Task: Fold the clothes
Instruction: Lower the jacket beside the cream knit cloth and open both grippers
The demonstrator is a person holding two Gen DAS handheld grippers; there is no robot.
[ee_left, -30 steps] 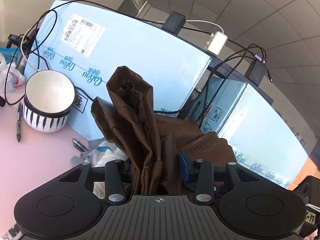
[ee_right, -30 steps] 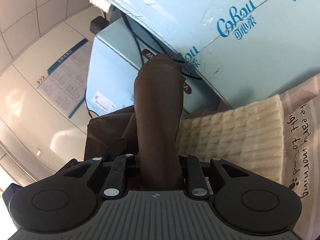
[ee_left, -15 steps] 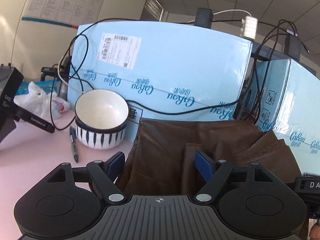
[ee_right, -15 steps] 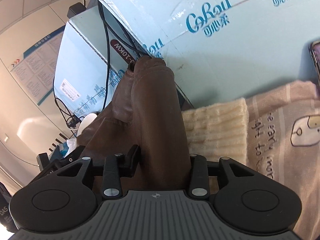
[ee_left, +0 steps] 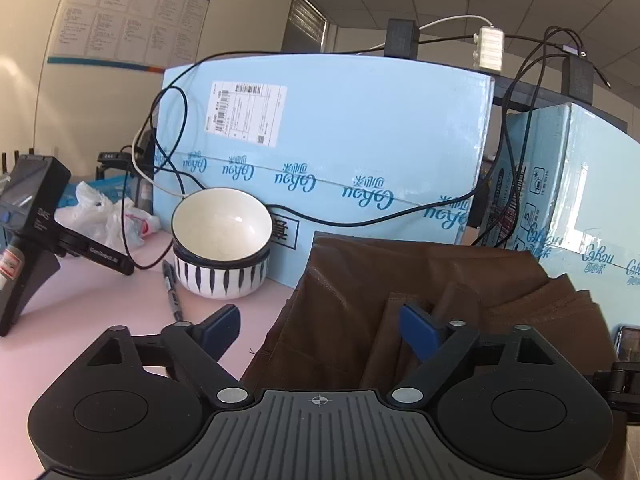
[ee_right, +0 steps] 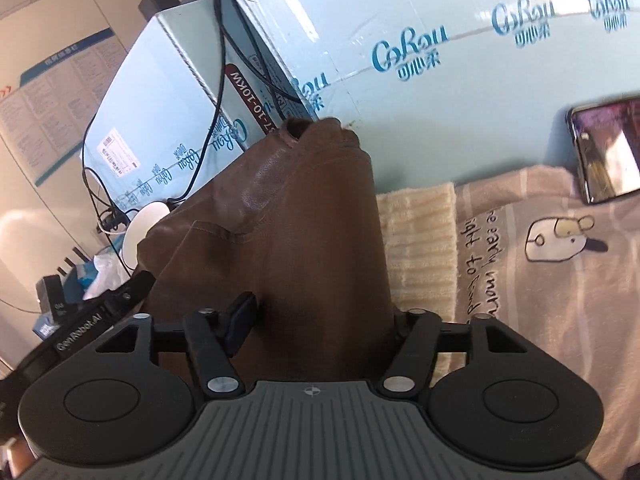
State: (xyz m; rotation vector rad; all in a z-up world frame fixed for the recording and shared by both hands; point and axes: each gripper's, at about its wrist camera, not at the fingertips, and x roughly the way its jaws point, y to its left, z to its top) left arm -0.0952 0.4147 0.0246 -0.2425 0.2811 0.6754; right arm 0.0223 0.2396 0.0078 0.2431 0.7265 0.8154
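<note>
In the left wrist view the left gripper point(ee_left: 320, 326) fills the bottom of the frame, its jaws spread wide and opening further, the blue pads well apart. The brown garment point(ee_left: 420, 280) lies folded on the pink table point(ee_left: 80, 320) in the lower centre and right of the frame; its left edge lies between the pads, and the right pad point(ee_left: 416, 328) sits over the cloth while the left pad point(ee_left: 222, 326) stands clear of it above bare table, so nothing is pinched. Just left of the garment, in the middle left of the frame, two stacked bowls point(ee_left: 222, 240) with black stripes stand against a big light blue box point(ee_left: 360, 140), and a pen point(ee_left: 172, 292) lies on the table beside them. A white plastic bag point(ee_left: 104, 216) sits at the far left, and black cables point(ee_left: 168, 128) hang down over the box. In the right wrist view the right gripper point(ee_right: 320, 320) takes up the bottom of the frame, its jaws opening too; a thick fold of the brown garment point(ee_right: 304, 220) runs up between the fingers from the bottom centre to the middle of the frame, and the left blue pad point(ee_right: 240, 316) stands just off the cloth. The right pad is hidden behind the cloth, so I cannot tell whether it touches. Just right of the brown garment lies a cream ribbed cloth point(ee_right: 420, 240), and beside that a striped beige cloth point(ee_right: 540, 280) with writing and a small drawing. A phone point(ee_right: 604, 148) rests at the right edge against another blue box point(ee_right: 460, 100).
</note>
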